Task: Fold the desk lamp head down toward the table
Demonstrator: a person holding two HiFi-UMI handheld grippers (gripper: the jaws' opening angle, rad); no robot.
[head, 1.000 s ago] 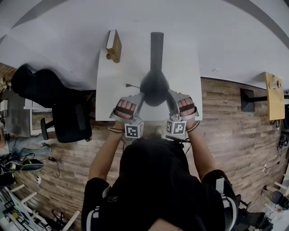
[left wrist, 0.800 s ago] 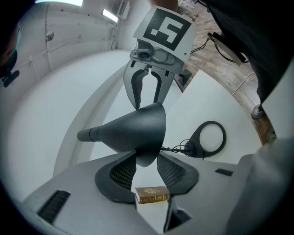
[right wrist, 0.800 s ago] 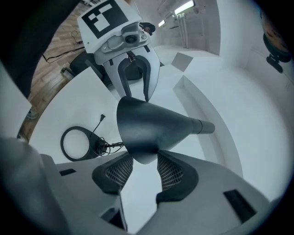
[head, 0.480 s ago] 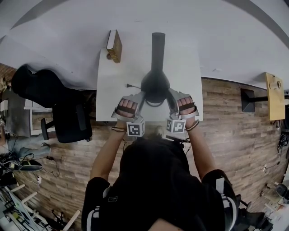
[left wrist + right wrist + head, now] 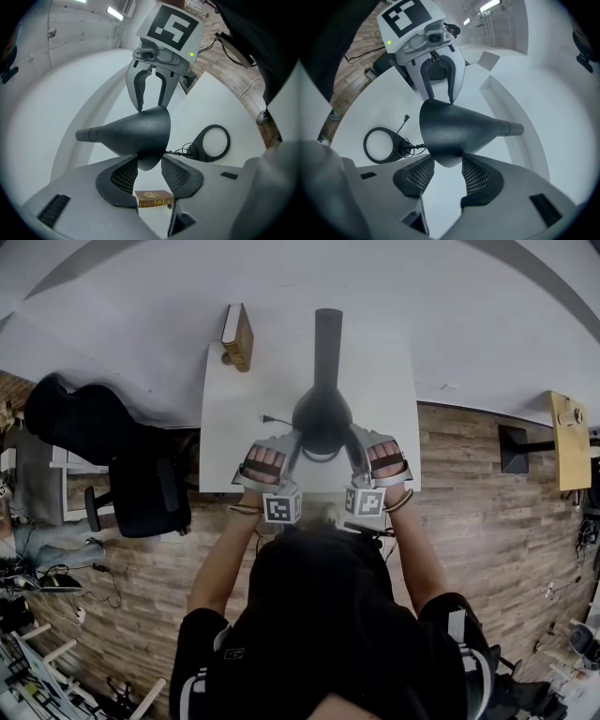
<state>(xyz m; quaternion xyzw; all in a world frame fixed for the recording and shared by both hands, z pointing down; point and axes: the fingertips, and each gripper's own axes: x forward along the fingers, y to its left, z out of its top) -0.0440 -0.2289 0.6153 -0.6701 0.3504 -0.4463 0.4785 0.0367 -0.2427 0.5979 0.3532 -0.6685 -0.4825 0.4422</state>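
I've got both grippers up at the desk lamp head (image 5: 322, 418), 1 on each side. The black cone hangs above the white tabletop (image 5: 384, 362), over the middle of its near edge. It lies roughly level, narrow neck (image 5: 327, 334) toward the far edge and wide mouth toward me.

On my left gripper (image 5: 149, 172) the jaws are opening and already spread wide. The cone's lower rim sits between the 2 mesh pads (image 5: 123, 176), and I see no squeeze on it. It's the same on the right gripper (image 5: 448, 172) from the other side: jaws opening, rim in the gap, nothing pinched. The 2 grippers face each other across the cone, and each shows up in the other's gripper view just behind the shade.

Under the cone, the ring base (image 5: 213, 143) lies flat on the tabletop, close to the near edge. Its black cord (image 5: 405, 145) is bunched beside the ring, and the plug (image 5: 407, 117) rests on the white surface a little way off.

A brown book (image 5: 236, 334) sits at the tabletop's far left corner, well apart from the lamp and both grippers. Off the left edge, a black office chair (image 5: 141, 488) stands on the wood floor (image 5: 487, 521).
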